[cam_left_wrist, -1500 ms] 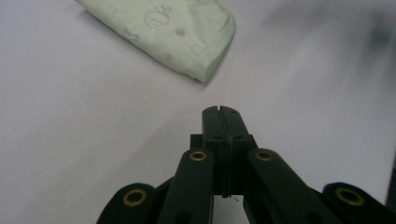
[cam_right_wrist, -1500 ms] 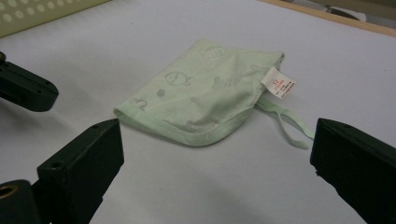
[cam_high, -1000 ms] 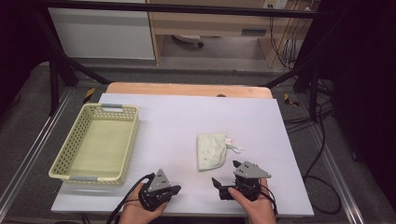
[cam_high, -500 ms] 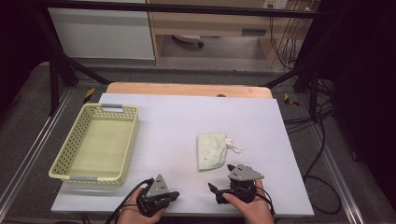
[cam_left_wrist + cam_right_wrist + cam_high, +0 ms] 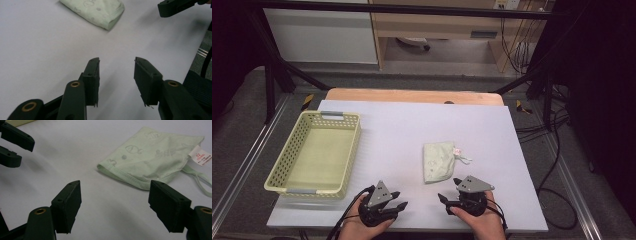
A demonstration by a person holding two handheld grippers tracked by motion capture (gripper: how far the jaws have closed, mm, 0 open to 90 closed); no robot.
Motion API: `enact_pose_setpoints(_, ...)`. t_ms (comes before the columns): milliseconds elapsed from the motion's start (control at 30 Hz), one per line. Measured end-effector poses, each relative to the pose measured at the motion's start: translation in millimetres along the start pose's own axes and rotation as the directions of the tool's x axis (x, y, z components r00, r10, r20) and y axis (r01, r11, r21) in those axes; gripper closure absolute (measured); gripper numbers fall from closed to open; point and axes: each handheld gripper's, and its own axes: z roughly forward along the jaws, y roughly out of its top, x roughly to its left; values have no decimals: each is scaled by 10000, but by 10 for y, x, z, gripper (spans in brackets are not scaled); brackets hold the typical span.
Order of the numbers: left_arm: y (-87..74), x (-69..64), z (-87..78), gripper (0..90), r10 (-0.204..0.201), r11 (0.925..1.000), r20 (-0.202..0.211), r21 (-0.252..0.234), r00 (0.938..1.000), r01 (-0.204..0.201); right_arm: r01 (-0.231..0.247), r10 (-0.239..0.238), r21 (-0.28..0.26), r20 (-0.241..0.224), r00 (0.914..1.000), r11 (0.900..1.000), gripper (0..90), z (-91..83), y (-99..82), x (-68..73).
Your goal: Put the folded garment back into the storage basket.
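Lying folded on the white table [image 5: 412,125] is one pale green cloth [image 5: 438,162], a small printed garment with a white tag and a thin strap at its right edge; everything else can be placed from it. Counting up: one cloth, one yellow-green basket [image 5: 315,154], two grippers, two hands.

The basket sits well to the left of the cloth, apart from it, its perforated walls upright and nothing visible inside.

The left gripper [image 5: 396,204] is nearer the person than the cloth and off to its lower left, held in the left hand [image 5: 362,227] at the table's near edge. From its own camera the left gripper's jaws stand moderately apart with bare table between them, and the cloth [image 5: 95,11] lies farther ahead, untouched.

The right gripper [image 5: 449,192] sits just below the cloth, close to its near edge but not touching, gripped by the right hand [image 5: 479,225]. Its own view shows the jaws spread wide, nothing between them, with the cloth [image 5: 155,161] just beyond the tips and the tag's red print legible only as small figures.

Compared with a second ago, both grippers have drawn back from the cloth toward the person's edge of the table, the left one more than the right. The cloth and basket lie where they were.
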Motion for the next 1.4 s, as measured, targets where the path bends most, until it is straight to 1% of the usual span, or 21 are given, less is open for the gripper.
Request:
enact_pose_setpoints(100, -4, 19, 24, 535, -77, 10000, -33, 46, 10000, 77, 136, -136, 125, 14, 9999, 9998, 257, 28, 0, 4)
enact_pose_setpoints(133, -2, 25, 23, 534, -103, 9999, -49, 23, 9999, 103, 205, -206, 263, 27, 9998, 9994, 256, 45, -1, -5)
enact_pose_setpoints(267, 18, 40, 10, 517, -139, 9999, -108, -104, 9998, 138, 115, -123, 432, 169, 9998, 9990, 260, 93, 1, -58)
enact_pose_setpoints(367, 20, 43, 11, 503, -149, 9998, -115, -96, 9998, 148, 200, -213, 489, 264, 9994, 9986, 276, 143, 24, -128)
enact_pose_setpoints(433, 14, 44, 13, 497, -139, 9999, -149, -55, 9998, 138, 167, -187, 578, 347, 9992, 9982, 284, 197, 43, -195)
enact_pose_setpoints(500, 11, 48, 11, 497, -150, 9999, -177, -48, 9997, 149, 81, -100, 606, 301, 9995, 9981, 291, 247, 53, -260)
enact_pose_setpoints(600, 16, 61, 12, 492, -189, 9998, -213, -70, 9996, 188, 42, -69, 792, 339, 9994, 9969, 301, 316, 53, -325)
enact_pose_setpoints(733, 18, 79, 2, 468, -256, 9996, -365, -95, 9990, 253, 210, -238, 963, 287, 9993, 9951, 298, 410, 70, -363)
enact_pose_setpoints(900, 17, 89, -10, 454, -311, 9994, -445, -165, 9985, 304, 462, -494, 1098, 267, 9984, 9929, 306, 512, 104, -382)
enact_pose_setpoints(1000, 19, 92, -13, 447, -322, 9993, -494, -187, 9983, 313, 537, -575, 1251, 271, 9980, 9907, 342, 576, 106, -410)
enact_pose_setpoints(1067, 21, 95, -15, 446, -335, 9993, -513, -205, 9981, 325, 410, -427, 1178, 118, 9990, 9922, 373, 602, 113, -430)
enact_pose_setpoints(1167, 20, 102, -14, 444, -380, 9991, -540, -219, 9978, 368, 432, -429, 1080, -47, 9991, 9932, 439, 624, 120, -440)
enact_pose_setpoints(1233, 21, 104, -13, 441, -393, 9990, -560, -213, 9977, 382, 434, -424, 1007, -118, 9990, 9940, 499, 630, 121, -444)
enact_pose_setpoints(1267, 21, 105, -14, 440, -395, 9990, -568, -212, 9976, 384, 398, -389, 992, -102, 9992, 9943, 535, 630, 122, -447)
enact_pose_setpoints(1400, 21, 106, -14, 440, -408, 9990, -614, -206, 9973, 396, 492, -490, 895, -49, 9988, 9948, 687, 650, 135, -461)
